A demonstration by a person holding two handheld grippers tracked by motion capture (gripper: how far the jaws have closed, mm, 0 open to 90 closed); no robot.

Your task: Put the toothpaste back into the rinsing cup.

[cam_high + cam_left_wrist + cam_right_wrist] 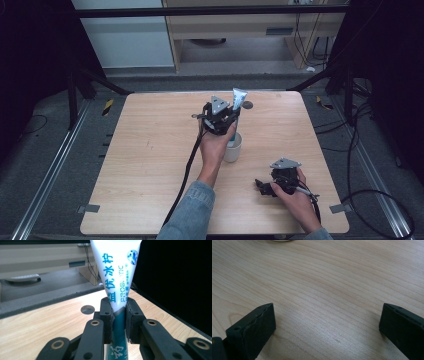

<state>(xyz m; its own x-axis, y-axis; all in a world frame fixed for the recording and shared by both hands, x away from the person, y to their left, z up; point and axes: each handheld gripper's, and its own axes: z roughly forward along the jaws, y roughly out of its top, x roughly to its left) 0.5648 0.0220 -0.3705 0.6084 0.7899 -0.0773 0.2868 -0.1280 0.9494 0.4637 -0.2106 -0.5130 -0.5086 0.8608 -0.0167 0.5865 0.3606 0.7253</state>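
Observation:
A white and teal toothpaste tube (238, 102) stands upright with its lower end inside a white cup (233, 148) near the table's middle. My left gripper (223, 121) is shut on the tube just above the cup. In the left gripper view both pads clamp the toothpaste tube (115, 282) at its narrow waist, and its broad crimped end rises above the left gripper (119, 320). Near the front right of the table my right gripper (262, 188) rests low, pointing left. The right gripper (327, 322) has its jaws wide apart over bare wood, nothing between them.
The wooden table (150, 150) has a small dark round hole (247, 105) near its far edge, behind the tube. A black cable (186, 172) trails from the left gripper toward the front edge. Metal rails and dark frame legs flank the table.

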